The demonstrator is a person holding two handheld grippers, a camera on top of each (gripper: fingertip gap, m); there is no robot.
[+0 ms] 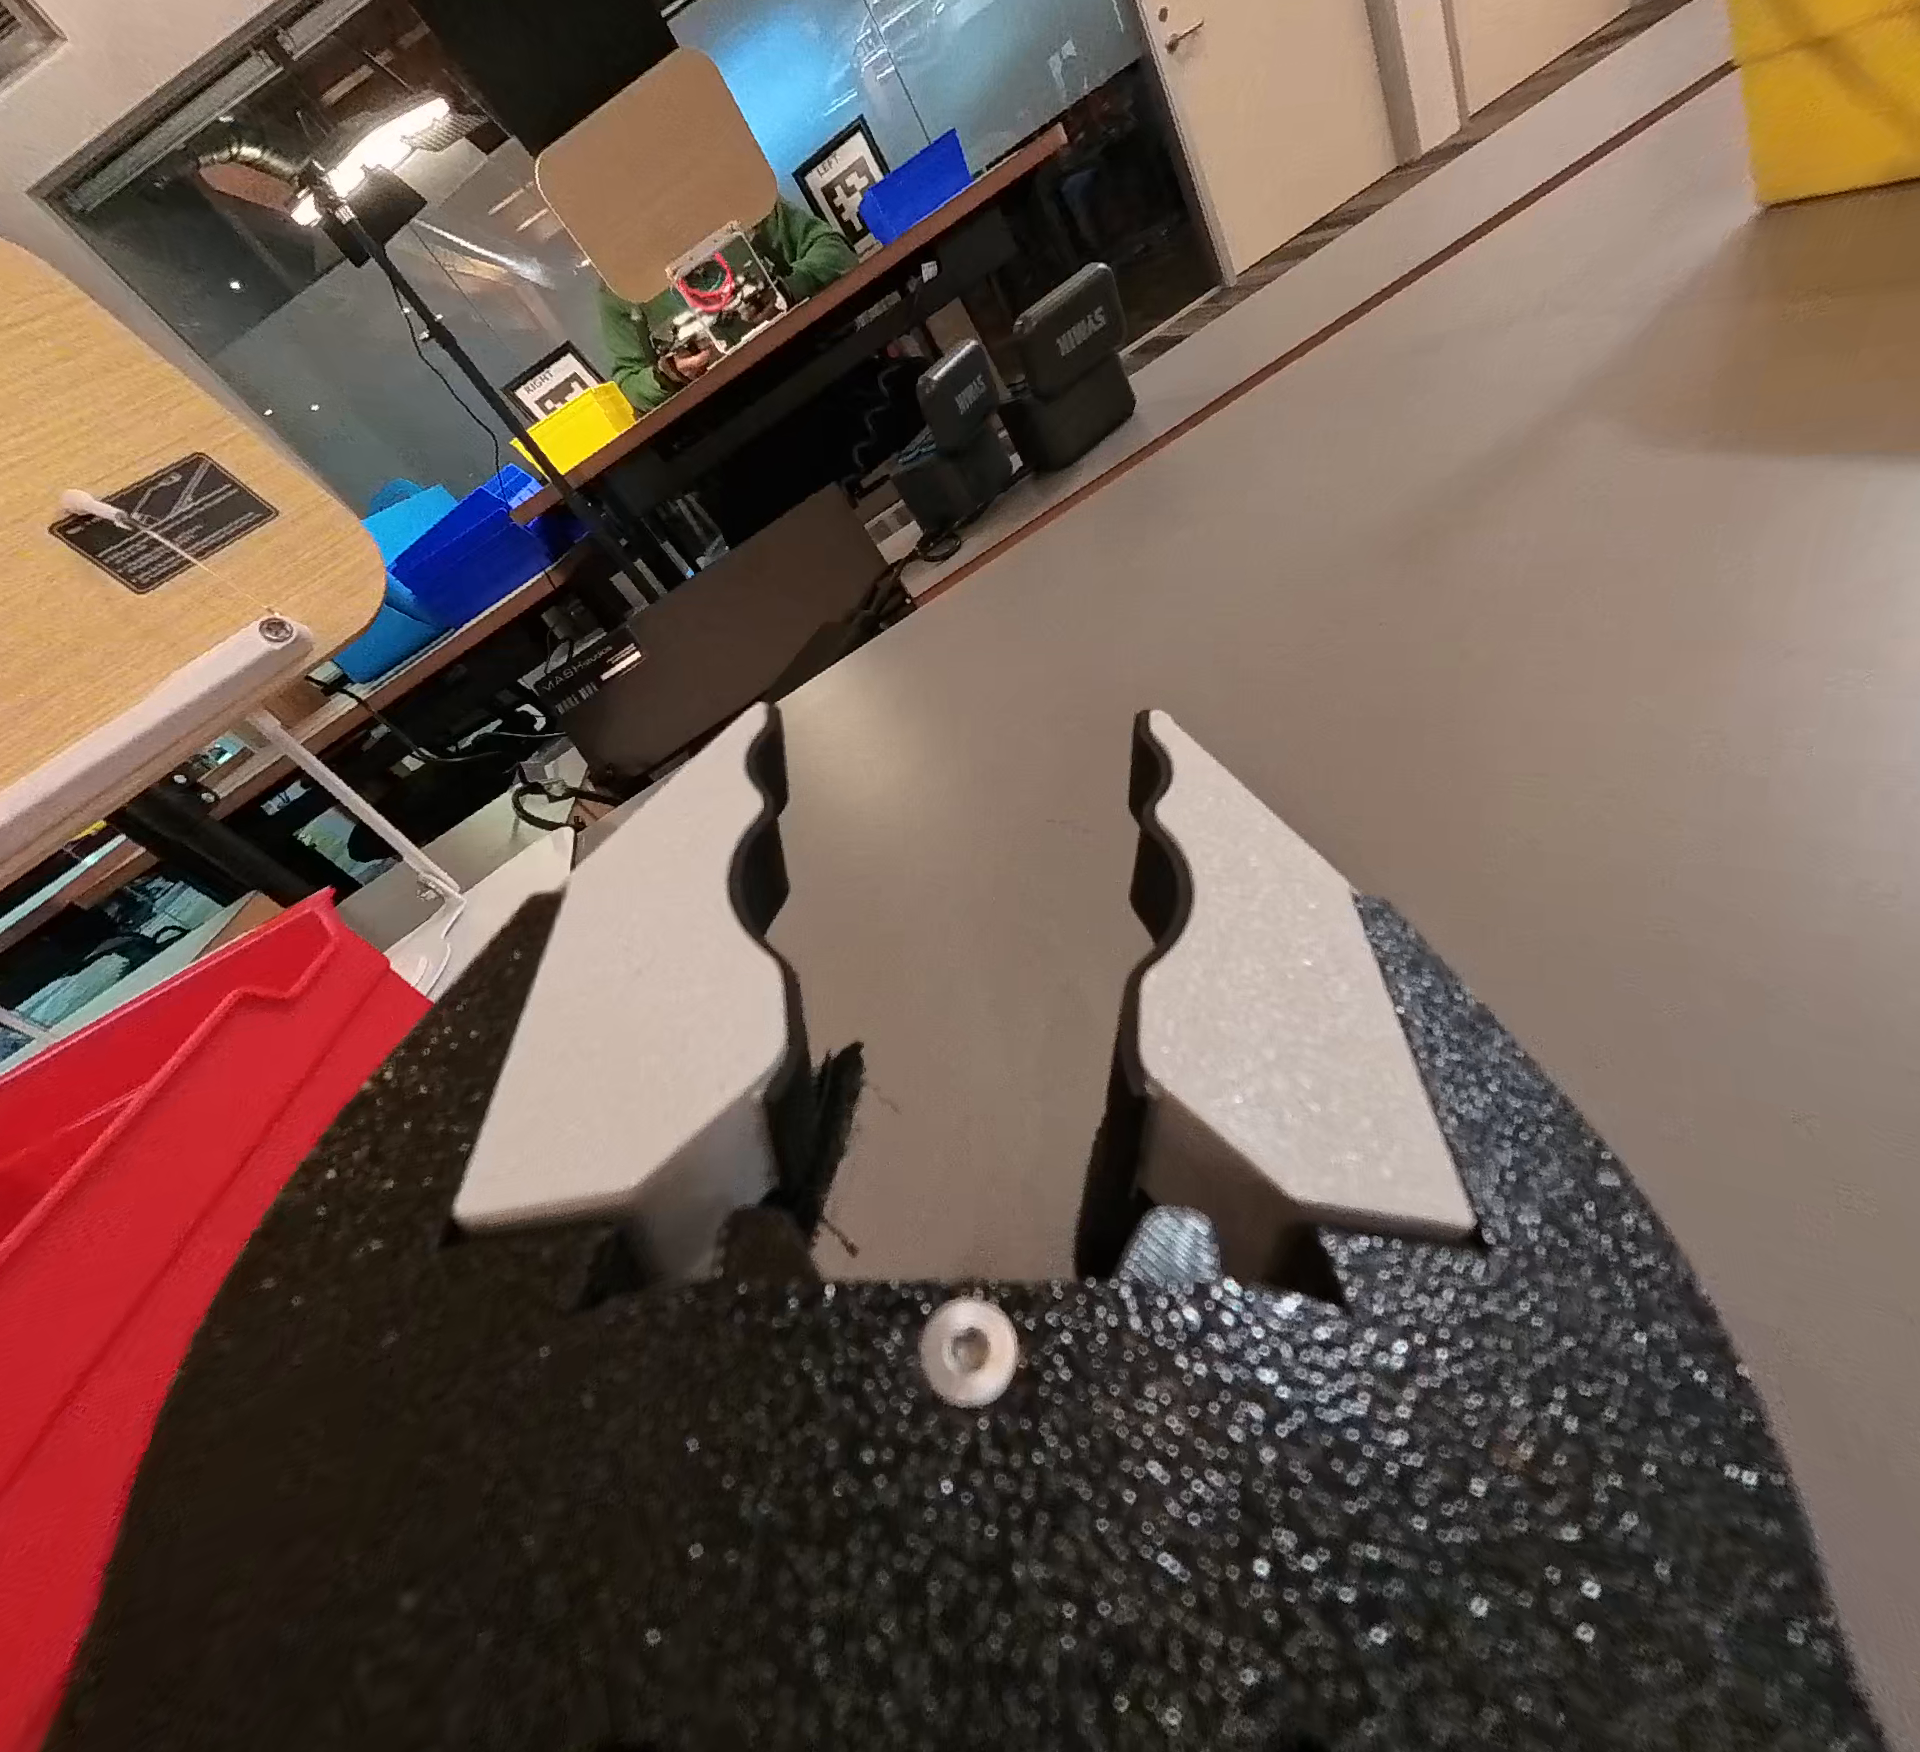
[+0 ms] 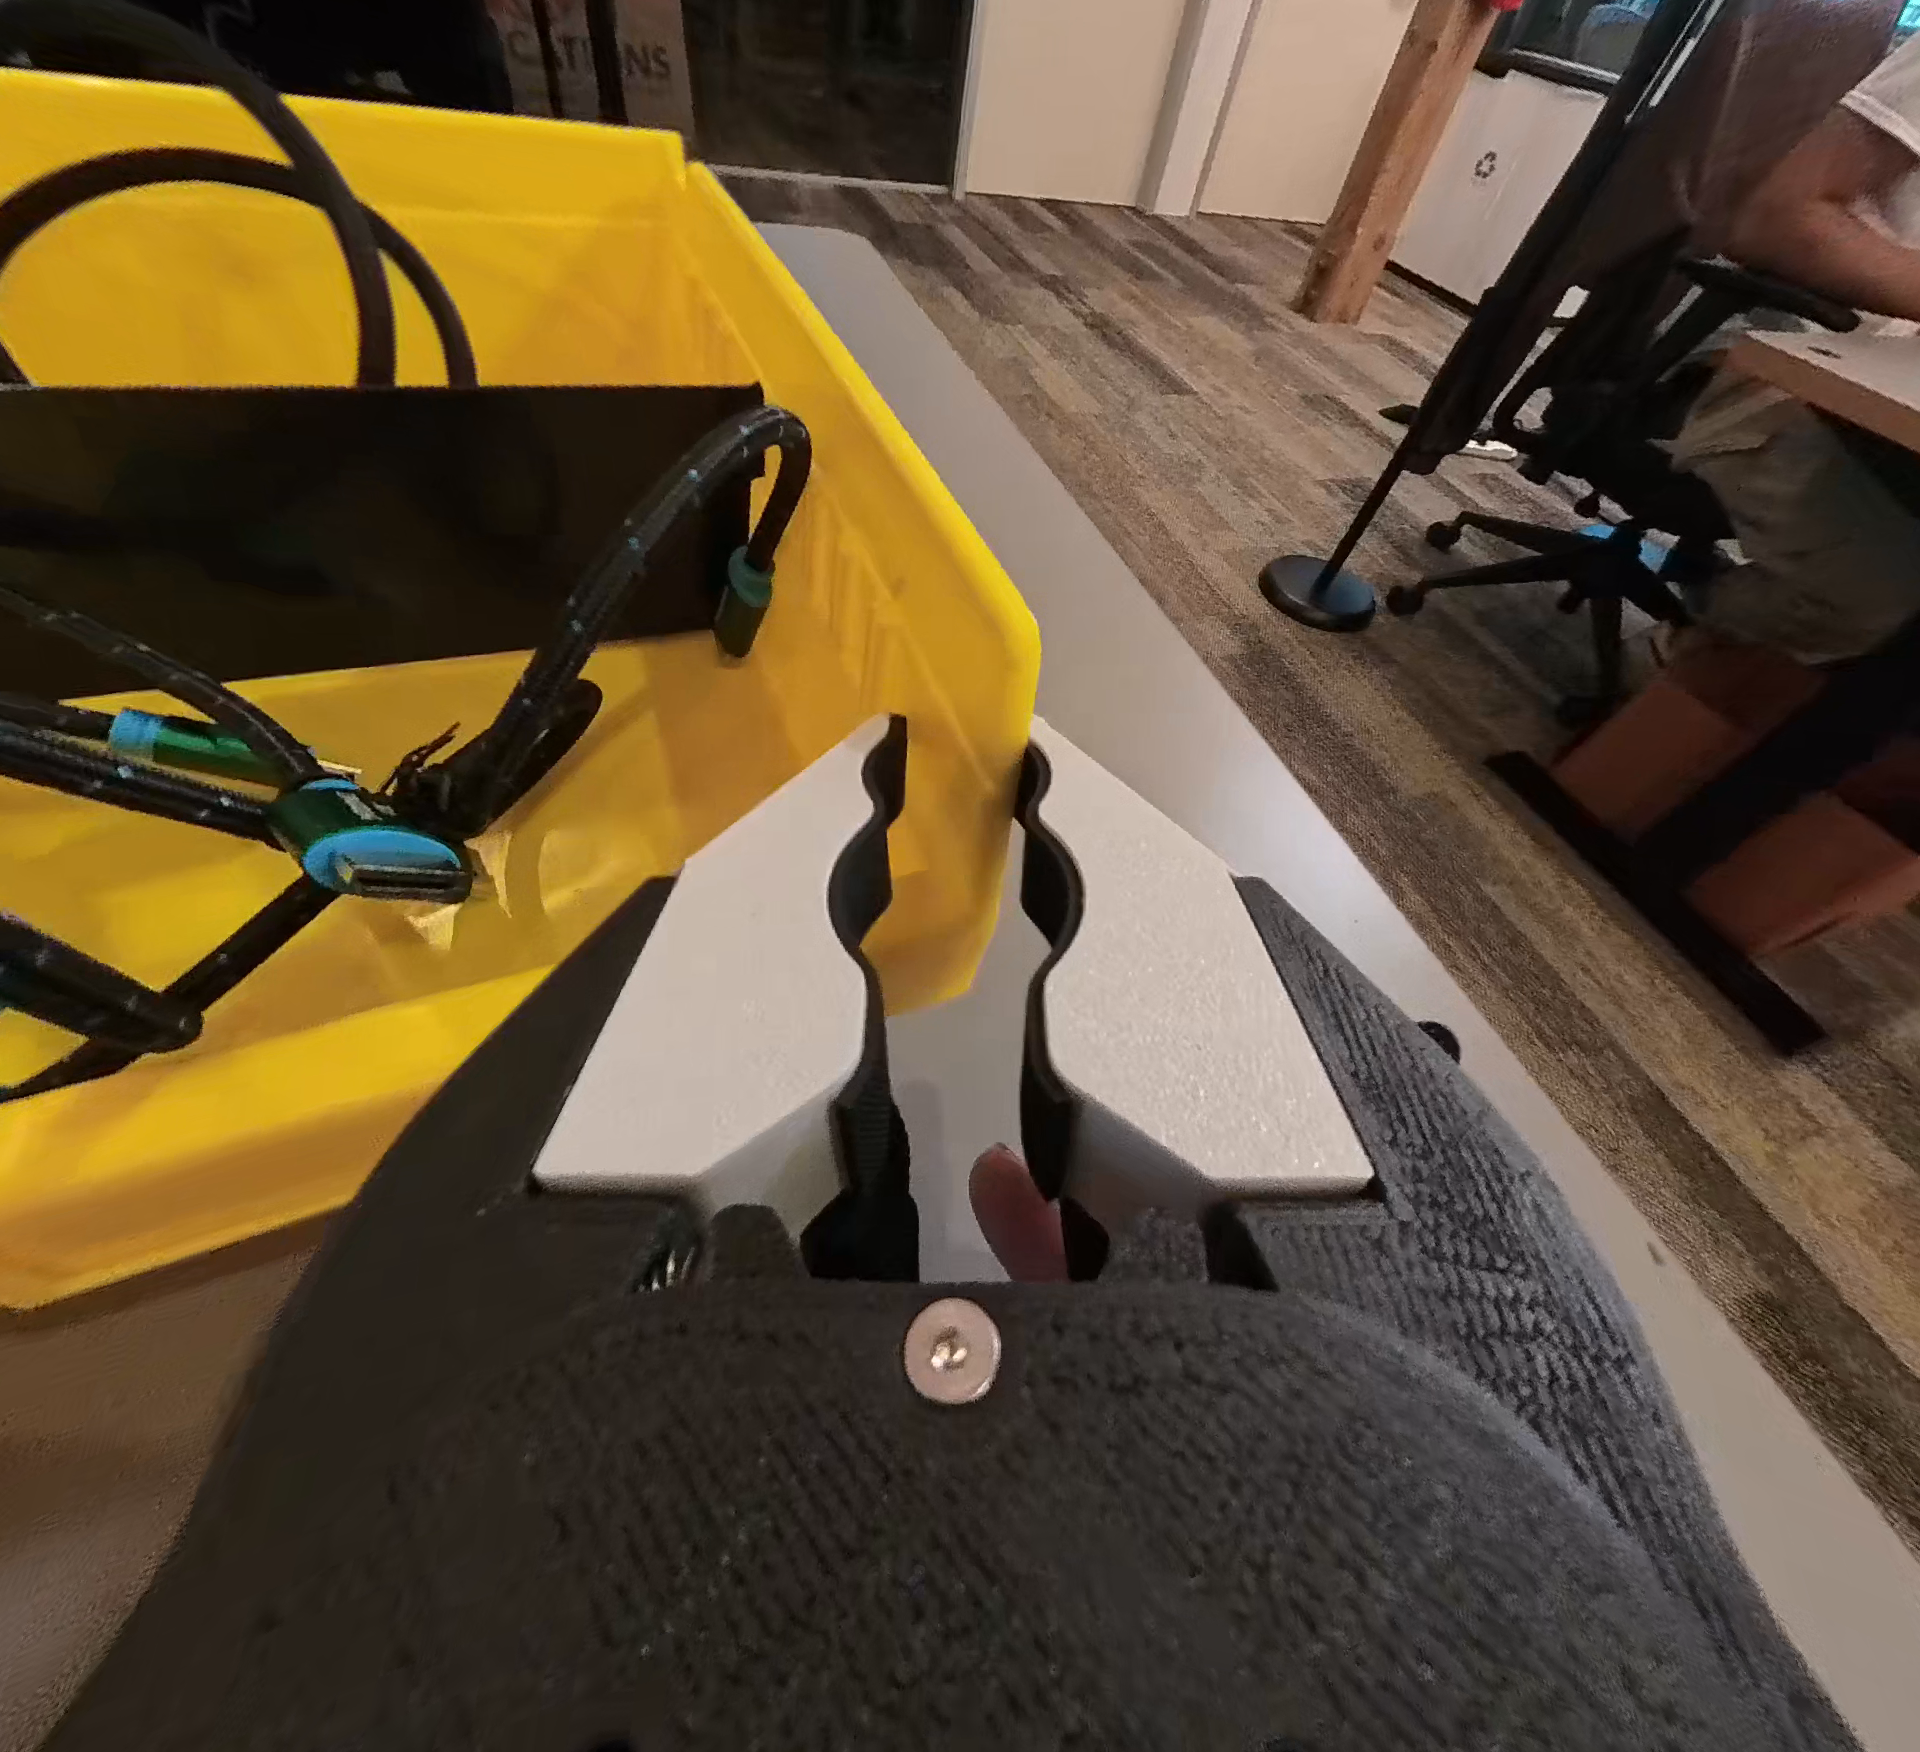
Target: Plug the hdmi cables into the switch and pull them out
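Left tool is spread wide with nothing in it, just hovering over bare grey counter; red bin sits at its 9 o'clock, and no switch shows in either view.

Right tool has its fingers apart too, empty, nosed up to the near corner of the yellow bin. The hdmi cables lie tangled inside, and the closest plug, blue-collared, is at about 10 o'clock from the tips, near but not touching.

My take: go for that plug first, swing left over the rim, and pinch the plug body, not the braid, so it stays straight for insertion.
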